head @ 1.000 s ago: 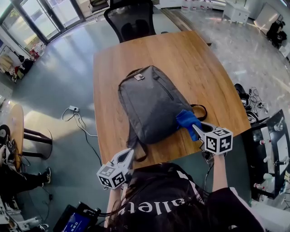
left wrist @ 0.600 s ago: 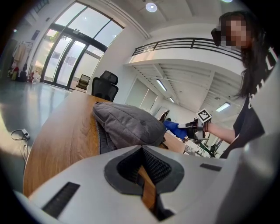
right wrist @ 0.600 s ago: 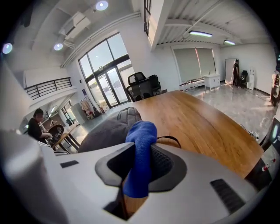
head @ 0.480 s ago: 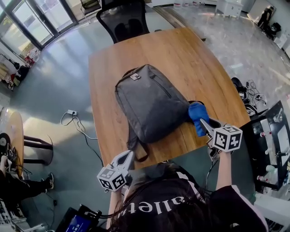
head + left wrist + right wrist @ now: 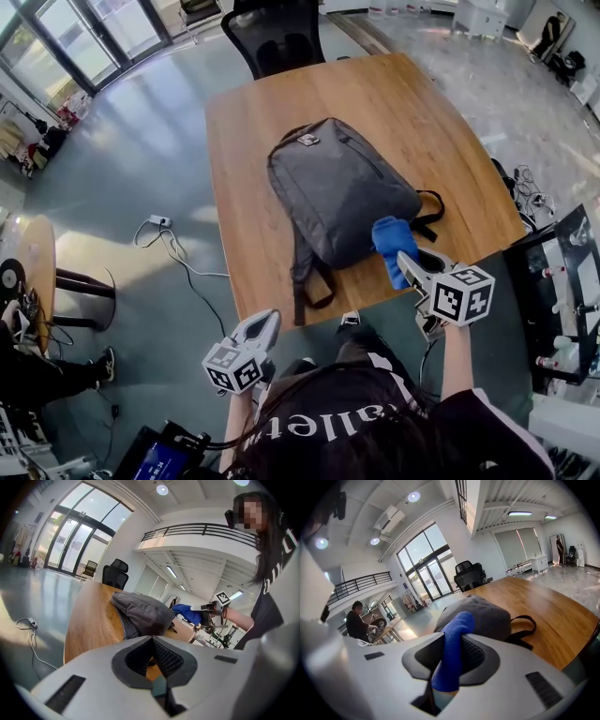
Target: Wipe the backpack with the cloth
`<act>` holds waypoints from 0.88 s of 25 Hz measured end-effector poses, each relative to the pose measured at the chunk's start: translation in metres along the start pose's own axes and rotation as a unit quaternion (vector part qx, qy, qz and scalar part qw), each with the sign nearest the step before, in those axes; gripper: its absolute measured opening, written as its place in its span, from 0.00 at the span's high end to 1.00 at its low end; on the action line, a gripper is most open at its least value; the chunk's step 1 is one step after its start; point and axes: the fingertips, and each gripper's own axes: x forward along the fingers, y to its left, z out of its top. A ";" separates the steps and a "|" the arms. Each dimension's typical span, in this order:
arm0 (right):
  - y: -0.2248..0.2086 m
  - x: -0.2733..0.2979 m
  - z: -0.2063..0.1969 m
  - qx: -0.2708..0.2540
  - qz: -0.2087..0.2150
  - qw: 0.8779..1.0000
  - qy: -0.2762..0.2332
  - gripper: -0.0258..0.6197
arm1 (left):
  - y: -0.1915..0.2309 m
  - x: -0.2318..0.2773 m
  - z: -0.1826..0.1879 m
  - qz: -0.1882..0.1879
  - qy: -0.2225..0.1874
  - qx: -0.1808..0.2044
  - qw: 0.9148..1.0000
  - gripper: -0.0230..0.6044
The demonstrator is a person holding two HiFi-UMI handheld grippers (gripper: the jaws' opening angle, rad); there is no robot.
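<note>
The right gripper (image 5: 409, 266) is clenched on a blue cloth (image 5: 388, 240). Just ahead of it, the cloth's free end meets the near corner of the grey backpack (image 5: 342, 183), which lies flat on a wooden table (image 5: 253, 131). The left gripper (image 5: 262, 328), closed and empty, hangs short of the table, over glossy floor (image 5: 141, 169). A black chair (image 5: 277, 37) stands far beyond.

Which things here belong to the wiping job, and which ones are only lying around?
Job: grey backpack; blue cloth; right gripper, shut on the cloth; wooden table under the backpack.
Lying around: black office chair; cable on the floor; left gripper, shut and empty, off the table.
</note>
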 end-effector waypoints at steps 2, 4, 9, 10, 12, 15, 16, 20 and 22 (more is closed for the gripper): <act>0.028 0.001 -0.011 0.000 0.010 1.000 0.002 0.81 | 0.002 -0.021 -0.006 -0.003 0.001 0.003 1.000 0.96; 0.054 0.001 -0.027 -0.003 0.016 1.000 0.008 0.81 | 0.003 -0.040 -0.014 -0.008 0.002 0.004 1.000 0.96; 0.121 -0.003 -0.073 0.000 0.034 0.999 0.023 0.81 | 0.007 -0.088 -0.033 -0.021 0.002 0.007 1.000 0.96; 0.133 -0.004 -0.083 -0.001 0.035 0.999 0.026 0.81 | 0.009 -0.096 -0.037 -0.025 0.002 0.007 1.000 0.96; 0.154 -0.009 -0.102 0.002 0.034 0.999 0.030 0.81 | 0.010 -0.112 -0.047 -0.032 0.005 0.007 0.999 0.96; 0.176 -0.024 -0.130 0.015 0.026 0.999 0.031 0.81 | 0.005 -0.128 -0.064 -0.052 0.014 0.009 0.999 0.96; 0.180 -0.030 -0.139 0.021 0.021 0.999 0.032 0.81 | 0.002 -0.132 -0.070 -0.060 0.018 0.009 0.998 0.96; 0.191 -0.049 -0.170 0.037 0.000 0.998 0.040 0.81 | -0.011 -0.143 -0.088 -0.083 0.028 0.007 0.996 0.96; 0.195 -0.054 -0.178 0.041 -0.003 0.998 0.045 0.81 | -0.016 -0.145 -0.093 -0.090 0.031 0.007 0.995 0.96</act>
